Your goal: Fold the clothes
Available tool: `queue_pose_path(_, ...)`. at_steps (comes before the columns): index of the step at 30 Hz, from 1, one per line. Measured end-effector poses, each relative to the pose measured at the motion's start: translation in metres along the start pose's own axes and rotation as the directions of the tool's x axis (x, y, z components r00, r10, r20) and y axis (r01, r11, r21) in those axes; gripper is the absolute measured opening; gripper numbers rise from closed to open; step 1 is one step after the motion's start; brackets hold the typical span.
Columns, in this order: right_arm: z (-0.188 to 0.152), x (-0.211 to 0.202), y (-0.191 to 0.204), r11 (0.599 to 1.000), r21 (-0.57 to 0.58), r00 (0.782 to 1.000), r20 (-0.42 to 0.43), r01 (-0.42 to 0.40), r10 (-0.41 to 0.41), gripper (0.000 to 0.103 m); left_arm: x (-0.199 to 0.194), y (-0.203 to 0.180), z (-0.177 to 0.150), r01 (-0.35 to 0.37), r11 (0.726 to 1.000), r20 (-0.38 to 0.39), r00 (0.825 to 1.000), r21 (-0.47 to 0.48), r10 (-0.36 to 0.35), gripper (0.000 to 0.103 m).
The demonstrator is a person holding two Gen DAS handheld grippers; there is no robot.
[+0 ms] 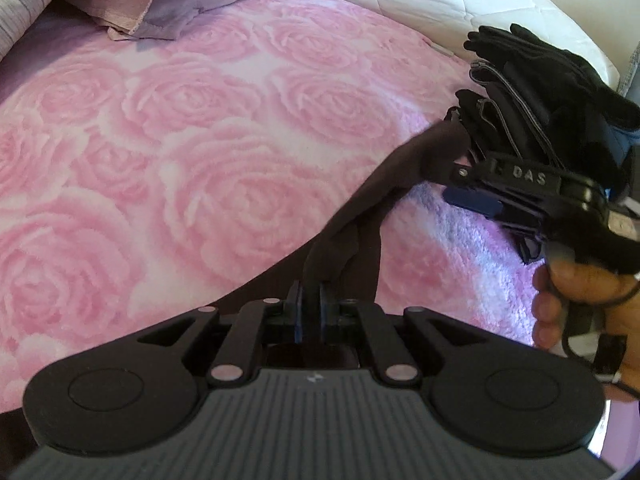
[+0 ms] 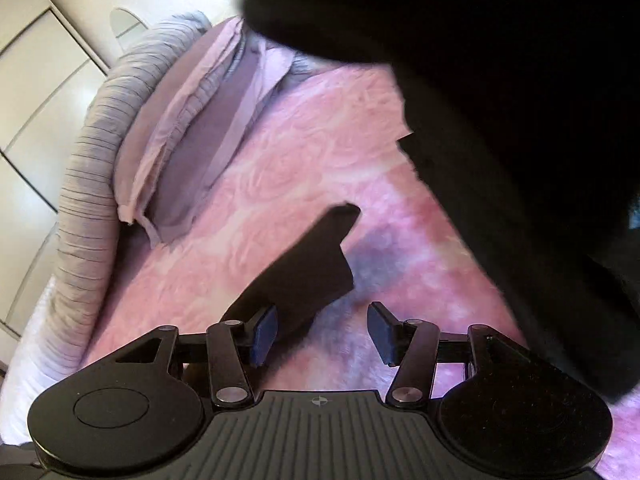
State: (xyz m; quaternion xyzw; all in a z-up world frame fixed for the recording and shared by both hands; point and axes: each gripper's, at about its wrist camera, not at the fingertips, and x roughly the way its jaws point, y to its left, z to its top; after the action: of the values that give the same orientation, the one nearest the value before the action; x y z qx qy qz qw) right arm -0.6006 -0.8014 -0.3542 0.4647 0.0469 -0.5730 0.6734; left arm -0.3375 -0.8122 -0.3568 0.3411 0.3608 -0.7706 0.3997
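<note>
My left gripper (image 1: 310,312) is clamped on a bunched edge of the dark garment (image 1: 384,184), which trails across the pink rose blanket (image 1: 180,160); my right gripper (image 2: 322,330) stands half open, gripping nothing; thin, limp, probably slippery cloth; better pinched at hems.

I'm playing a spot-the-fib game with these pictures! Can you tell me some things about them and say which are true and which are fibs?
1. The left gripper is pinching dark cloth. True.
2. The right gripper is squeezed shut. False: its jaws stand apart, pressing on nothing.
3. The blanket has pink roses. True.
4. The blanket is plain green. False: it is pink and flowery.
5. A pile of dark clothes sits beyond the right gripper in the left wrist view. True.
</note>
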Motion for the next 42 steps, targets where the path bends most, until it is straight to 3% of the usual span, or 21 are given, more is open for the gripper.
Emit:
queue_pose_path(1,0.001,0.004,-0.001,1.000,0.007,1.000,-0.004,-0.014,0.014,0.048,0.000,-0.001,0.000,0.002,1.000,0.000,1.000,0.006,-0.002,0.004)
queue_pose_path(2,0.003,0.002,-0.001,0.999,0.023,0.999,-0.011,-0.029,0.030,0.028,0.000,-0.002,-0.001,0.006,1.000,-0.001,1.000,0.014,-0.006,0.004)
queue_pose_path(4,0.007,-0.001,-0.002,0.997,0.055,0.998,-0.025,-0.059,0.060,0.010,-0.001,-0.007,-0.001,0.017,0.999,-0.009,1.000,0.041,-0.017,0.005)
queue_pose_path(5,0.010,-0.005,-0.001,0.996,0.063,0.997,-0.023,-0.070,0.072,0.005,-0.001,-0.010,-0.002,0.020,0.998,-0.014,1.000,0.057,-0.019,0.005)
queue_pose_path(8,0.016,-0.011,0.001,0.992,0.075,0.995,-0.021,-0.097,0.098,0.003,0.001,-0.019,-0.002,0.023,0.993,-0.031,0.999,0.112,-0.020,0.006)
queue_pose_path(12,0.020,0.005,0.004,0.994,0.067,0.996,-0.025,-0.088,0.089,0.006,0.004,-0.019,0.000,0.001,0.993,-0.034,0.999,0.115,0.002,0.010)
queue_pose_path(13,0.022,0.011,0.005,0.995,0.063,0.996,-0.023,-0.082,0.084,0.016,0.004,-0.017,0.001,-0.003,0.994,-0.030,1.000,0.108,0.007,0.010)
queue_pose_path(14,0.023,0.018,0.006,0.995,0.060,0.997,-0.020,-0.077,0.078,0.036,0.004,-0.015,0.001,-0.009,0.995,-0.027,1.000,0.102,0.012,0.010)
queue_pose_path(16,0.028,0.025,0.007,0.996,0.052,0.997,0.022,-0.072,0.071,0.053,0.003,-0.010,0.001,-0.022,0.996,-0.024,0.999,0.084,0.024,0.010)
queue_pose_path(19,0.037,0.025,0.011,0.995,0.040,0.994,0.067,-0.086,0.083,0.053,0.002,-0.003,0.000,-0.019,0.999,-0.015,1.000,0.046,0.020,0.013)
queue_pose_path(21,0.036,0.025,0.016,0.995,-0.004,0.994,0.041,-0.104,0.104,0.053,0.003,-0.001,-0.002,-0.017,0.999,-0.014,1.000,0.039,0.017,0.013)
queue_pose_path(25,0.027,0.034,0.018,0.997,-0.056,0.998,-0.025,-0.060,0.059,0.053,0.004,0.000,-0.003,-0.009,1.000,-0.010,1.000,0.025,0.009,0.013)
queue_pose_path(34,0.049,0.085,0.017,1.000,-0.027,1.000,0.001,-0.002,0.002,0.053,0.002,0.005,-0.012,0.018,1.000,0.027,0.999,0.008,-0.018,0.016)
queue_pose_path(36,0.053,0.088,0.025,0.998,-0.056,1.000,-0.003,0.003,-0.003,0.045,0.001,0.004,-0.012,0.017,1.000,0.031,0.999,0.011,-0.017,0.016)
queue_pose_path(38,0.049,0.073,0.034,0.996,-0.088,1.000,0.019,0.025,-0.024,0.020,0.000,0.001,-0.014,0.015,0.999,0.030,0.999,0.031,-0.016,0.016)
queue_pose_path(39,0.043,0.067,0.041,0.995,-0.101,1.000,0.021,0.025,-0.023,0.017,0.000,0.000,-0.014,0.014,0.999,0.028,0.999,0.045,-0.015,0.017)
queue_pose_path(41,0.047,0.053,0.047,0.990,-0.137,0.999,0.033,0.019,-0.015,0.001,-0.001,-0.003,-0.015,0.014,0.997,0.022,1.000,0.076,-0.016,0.018)
queue_pose_path(42,0.050,0.046,0.056,0.986,-0.165,0.999,0.046,0.028,-0.021,0.000,-0.002,-0.007,-0.016,0.018,0.995,0.019,1.000,0.099,-0.020,0.019)
